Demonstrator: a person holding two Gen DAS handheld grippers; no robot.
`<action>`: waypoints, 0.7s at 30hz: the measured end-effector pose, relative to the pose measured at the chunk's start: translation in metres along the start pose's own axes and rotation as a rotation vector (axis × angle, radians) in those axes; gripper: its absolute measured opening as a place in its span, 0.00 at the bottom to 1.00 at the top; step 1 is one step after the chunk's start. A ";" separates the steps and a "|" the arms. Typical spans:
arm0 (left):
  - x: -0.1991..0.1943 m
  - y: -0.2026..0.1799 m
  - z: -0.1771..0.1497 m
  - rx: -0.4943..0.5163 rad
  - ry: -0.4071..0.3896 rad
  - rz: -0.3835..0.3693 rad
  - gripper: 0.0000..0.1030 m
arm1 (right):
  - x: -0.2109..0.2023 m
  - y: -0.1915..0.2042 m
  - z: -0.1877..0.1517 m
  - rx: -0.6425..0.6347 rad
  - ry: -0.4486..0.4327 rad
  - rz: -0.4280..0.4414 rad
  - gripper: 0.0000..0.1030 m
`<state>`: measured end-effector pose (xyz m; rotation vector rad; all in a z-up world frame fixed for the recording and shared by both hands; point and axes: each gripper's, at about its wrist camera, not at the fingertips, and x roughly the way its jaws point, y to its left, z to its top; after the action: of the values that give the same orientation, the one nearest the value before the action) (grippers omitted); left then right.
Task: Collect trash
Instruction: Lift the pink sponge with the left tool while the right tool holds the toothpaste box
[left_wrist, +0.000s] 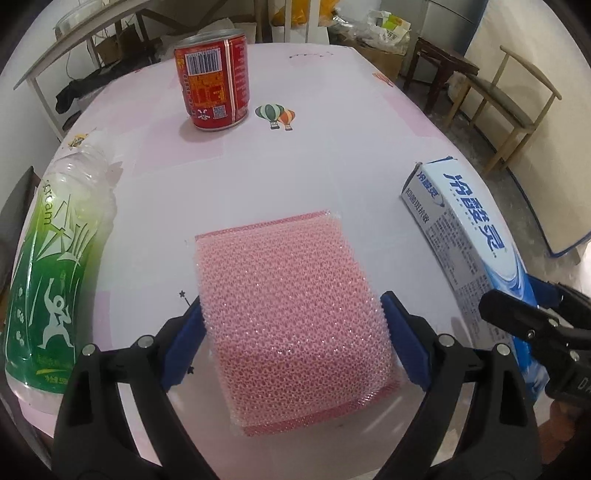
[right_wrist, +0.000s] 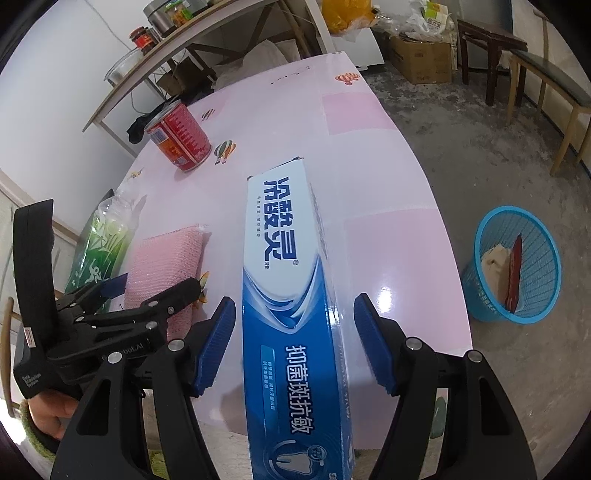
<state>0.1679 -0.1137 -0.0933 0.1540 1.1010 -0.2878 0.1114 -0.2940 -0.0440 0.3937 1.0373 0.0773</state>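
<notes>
A pink mesh sponge (left_wrist: 291, 317) lies flat on the pink table (left_wrist: 332, 166). My left gripper (left_wrist: 291, 306) straddles it, jaws wide; the blue pads sit at the sponge's two side edges without visibly squeezing it. A blue-and-white toothpaste box (right_wrist: 284, 266) lies lengthwise between the pads of my right gripper (right_wrist: 294, 303), with a small gap on each side, so that gripper is open. A red can (left_wrist: 214, 81) stands upright at the far side. A clear bottle with a green label (left_wrist: 55, 266) lies on its side at the left.
A blue mesh waste basket (right_wrist: 517, 266) with some trash inside stands on the floor right of the table. Wooden chairs (right_wrist: 546, 88), cardboard boxes and a shelf with jars line the room beyond. A hand (right_wrist: 51, 413) holds the left gripper.
</notes>
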 end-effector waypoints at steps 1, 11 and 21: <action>-0.001 0.000 -0.001 0.004 -0.007 0.004 0.84 | 0.001 0.001 0.000 -0.003 0.000 -0.003 0.63; -0.008 -0.003 -0.008 0.042 -0.047 0.028 0.79 | 0.004 0.005 0.001 -0.029 -0.006 -0.045 0.62; -0.015 -0.006 -0.010 0.058 -0.074 0.056 0.78 | 0.009 0.013 0.002 -0.081 -0.006 -0.108 0.53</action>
<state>0.1508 -0.1141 -0.0840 0.2234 1.0138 -0.2737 0.1192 -0.2804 -0.0454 0.2642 1.0442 0.0216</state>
